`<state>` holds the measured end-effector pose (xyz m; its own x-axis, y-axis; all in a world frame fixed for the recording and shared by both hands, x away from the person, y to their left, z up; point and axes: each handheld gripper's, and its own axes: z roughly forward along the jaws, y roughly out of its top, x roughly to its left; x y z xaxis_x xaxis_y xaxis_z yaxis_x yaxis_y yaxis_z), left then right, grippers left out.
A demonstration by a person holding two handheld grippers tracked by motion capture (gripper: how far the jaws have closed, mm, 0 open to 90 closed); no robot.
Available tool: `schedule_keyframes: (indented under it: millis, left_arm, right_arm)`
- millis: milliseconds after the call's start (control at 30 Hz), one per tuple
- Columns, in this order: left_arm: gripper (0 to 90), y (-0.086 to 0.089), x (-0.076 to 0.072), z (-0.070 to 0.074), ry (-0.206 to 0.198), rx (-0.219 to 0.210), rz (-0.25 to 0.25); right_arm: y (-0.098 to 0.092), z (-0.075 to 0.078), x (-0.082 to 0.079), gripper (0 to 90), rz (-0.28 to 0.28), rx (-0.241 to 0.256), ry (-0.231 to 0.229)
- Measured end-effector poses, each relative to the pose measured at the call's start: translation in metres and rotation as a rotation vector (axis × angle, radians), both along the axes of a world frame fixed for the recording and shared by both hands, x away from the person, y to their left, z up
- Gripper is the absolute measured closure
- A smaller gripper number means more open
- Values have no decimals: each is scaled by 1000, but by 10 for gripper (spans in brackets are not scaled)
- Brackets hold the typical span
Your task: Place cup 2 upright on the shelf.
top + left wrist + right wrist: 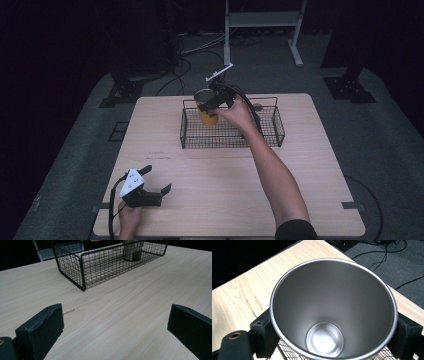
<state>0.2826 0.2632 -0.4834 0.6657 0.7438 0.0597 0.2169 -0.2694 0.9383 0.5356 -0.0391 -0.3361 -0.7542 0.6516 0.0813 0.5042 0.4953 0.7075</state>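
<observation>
The right gripper (216, 101) clamps its jaws on either side of a steel cup (332, 312) with a yellow outside, holding it upright over the left end of the wire basket (270, 135), probably so the open mouth stays level. The left gripper (156, 181) rests at the near table (225, 190) edge, jaws wide and holding nothing, well clear of the work.

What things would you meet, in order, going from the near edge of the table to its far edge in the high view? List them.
Left gripper, open near the front edge → wire basket → yellow metal cup held over the basket's far left part by the right gripper.
</observation>
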Motion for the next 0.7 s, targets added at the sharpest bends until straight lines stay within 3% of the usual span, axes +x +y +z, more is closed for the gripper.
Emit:
schedule_keyframes:
  millis: [700]
  left_arm:
    - [0, 0, 0, 0, 1, -4, 1]
  right_arm:
    - [-2, -30, 7, 131, -29, -11, 37]
